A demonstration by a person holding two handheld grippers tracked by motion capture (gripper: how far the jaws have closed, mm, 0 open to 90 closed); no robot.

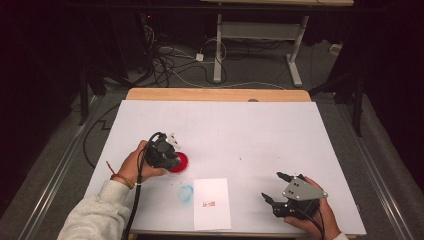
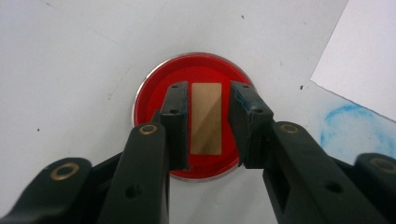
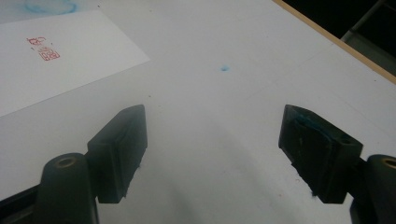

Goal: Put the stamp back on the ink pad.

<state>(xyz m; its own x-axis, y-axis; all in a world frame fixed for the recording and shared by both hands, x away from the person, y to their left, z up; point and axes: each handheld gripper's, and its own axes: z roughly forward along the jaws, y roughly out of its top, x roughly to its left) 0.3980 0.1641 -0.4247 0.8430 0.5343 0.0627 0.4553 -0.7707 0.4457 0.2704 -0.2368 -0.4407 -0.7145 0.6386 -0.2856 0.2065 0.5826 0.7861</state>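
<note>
looking down its own jaws, the left gripper (image 2: 208,126) stands part open astride a tan wooden stamp (image 2: 206,119) standing on a round red ink pad (image 2: 154,100), a gap showing on each side; the high view hides that stamp under the hand. the right gripper (image 3: 212,154) hangs wide open and empty over the white table sheet (image 1: 250,130), near a paper slip (image 1: 212,202) bearing a red mark. beyond lie a dark floor, cables and a desk frame (image 1: 260,45).
</note>
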